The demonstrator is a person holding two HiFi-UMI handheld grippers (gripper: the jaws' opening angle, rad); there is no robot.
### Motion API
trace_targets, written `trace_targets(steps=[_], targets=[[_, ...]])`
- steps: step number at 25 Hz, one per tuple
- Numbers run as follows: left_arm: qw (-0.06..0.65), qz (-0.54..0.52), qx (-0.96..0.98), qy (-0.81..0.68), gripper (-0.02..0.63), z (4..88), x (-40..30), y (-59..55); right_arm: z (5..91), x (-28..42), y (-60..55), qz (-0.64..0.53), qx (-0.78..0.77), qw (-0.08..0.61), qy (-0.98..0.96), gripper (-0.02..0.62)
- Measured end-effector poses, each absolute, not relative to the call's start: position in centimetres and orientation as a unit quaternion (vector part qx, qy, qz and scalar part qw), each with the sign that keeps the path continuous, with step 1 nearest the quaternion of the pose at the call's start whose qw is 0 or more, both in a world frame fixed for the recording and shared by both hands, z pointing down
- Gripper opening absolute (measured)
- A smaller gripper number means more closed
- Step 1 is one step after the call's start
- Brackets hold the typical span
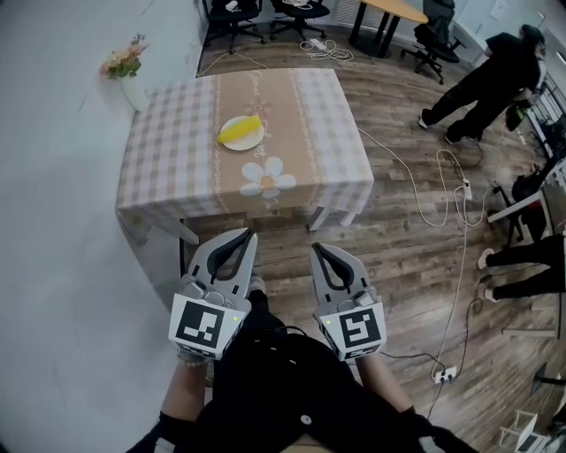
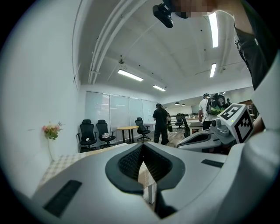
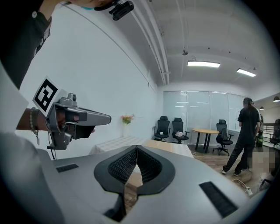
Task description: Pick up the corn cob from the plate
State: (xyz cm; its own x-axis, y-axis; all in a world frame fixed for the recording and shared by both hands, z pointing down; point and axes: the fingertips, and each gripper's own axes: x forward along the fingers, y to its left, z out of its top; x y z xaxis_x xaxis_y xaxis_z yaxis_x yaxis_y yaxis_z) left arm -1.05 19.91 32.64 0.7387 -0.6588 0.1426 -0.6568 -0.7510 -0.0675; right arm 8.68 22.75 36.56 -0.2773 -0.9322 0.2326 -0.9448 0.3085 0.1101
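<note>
A yellow corn cob (image 1: 239,128) lies on a white plate (image 1: 242,141) in the middle of a table with a checked cloth (image 1: 168,159), seen in the head view. Both grippers hover over the floor short of the table's near edge. My left gripper (image 1: 248,234) is shut with nothing in it; its tips meet in the left gripper view (image 2: 142,145). To its right, my right gripper (image 1: 317,249) is also shut and empty (image 3: 136,147). The corn and plate are hidden behind the jaws in both gripper views.
A vase of flowers (image 1: 128,66) stands at the table's far left corner by the white wall. Cables (image 1: 442,190) run over the wood floor on the right. A person in black (image 1: 486,84) stands at the far right. Office chairs (image 1: 239,13) and a wooden table (image 1: 389,13) stand beyond.
</note>
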Motion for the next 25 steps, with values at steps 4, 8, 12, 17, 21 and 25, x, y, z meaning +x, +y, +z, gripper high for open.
trace_targets(steps=[4, 8, 12, 17, 21, 25], targets=[[0.004, -0.076, -0.932, 0.355, 0.014, 32.7, -1.8, 16.6, 36.8, 7.3, 19.5, 0.025, 0.57, 0.137, -0.81, 0.04], [0.001, -0.073, -0.931, 0.358, 0.014, 32.5, -2.8, 12.7, 36.5, 6.0, 15.8, 0.022, 0.56, 0.14, -0.816, 0.04], [0.009, -0.073, -0.929, 0.362, 0.014, 32.1, -3.2, 10.7, 36.1, 5.7, 13.7, 0.018, 0.561, 0.139, -0.816, 0.04], [0.024, -0.071, -0.93, 0.358, 0.014, 31.7, -4.3, 7.2, 35.6, 4.7, 10.2, 0.012, 0.561, 0.138, -0.816, 0.04], [0.014, -0.073, -0.93, 0.36, 0.014, 31.9, -5.2, 4.3, 35.0, 4.1, 7.1, 0.009, 0.575, 0.131, -0.808, 0.04], [0.015, -0.073, -0.932, 0.354, 0.014, 32.1, -5.7, 1.9, 35.8, 3.2, 5.0, 0.013, 0.57, 0.135, -0.81, 0.04]])
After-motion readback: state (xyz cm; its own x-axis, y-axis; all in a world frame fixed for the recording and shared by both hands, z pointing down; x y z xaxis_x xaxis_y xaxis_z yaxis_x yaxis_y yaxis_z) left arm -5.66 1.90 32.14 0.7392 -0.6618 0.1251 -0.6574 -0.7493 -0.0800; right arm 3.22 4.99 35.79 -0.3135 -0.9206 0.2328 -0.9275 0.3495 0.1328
